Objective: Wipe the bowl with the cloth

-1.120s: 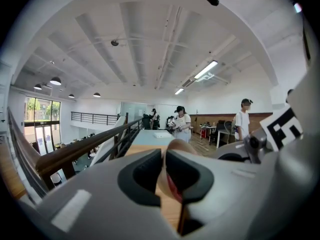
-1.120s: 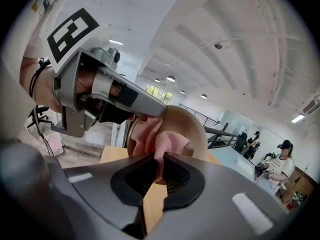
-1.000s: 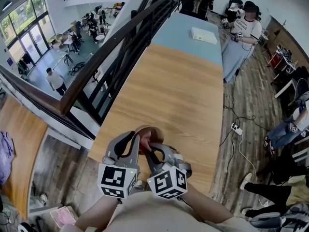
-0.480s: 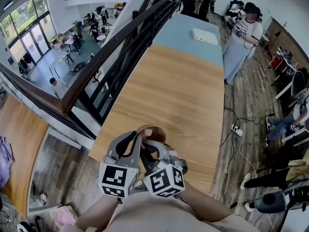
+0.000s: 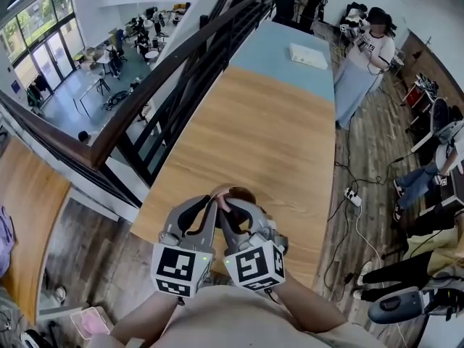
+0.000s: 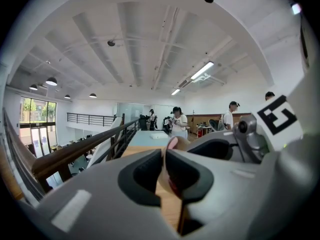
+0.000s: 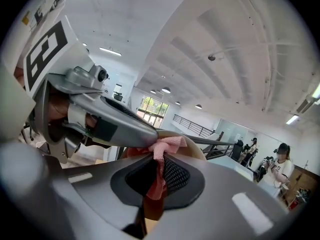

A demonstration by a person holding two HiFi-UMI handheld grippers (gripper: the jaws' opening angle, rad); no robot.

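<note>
You have one bowl [image 5: 233, 192], one cloth [image 7: 169, 145] and two claws. The bowl is round and light brown. It is over the near edge of the long wooden surface [image 5: 268, 136], and I cannot tell if it touches the wood. Your left claw [image 6: 164, 166] is clamped on the bowl's rim and has just squeezed a bit tighter. Your right claw [image 7: 159, 171] is pinched on the pink cloth. The cloth is bunched up and pressed against the bowl's rim.
</note>
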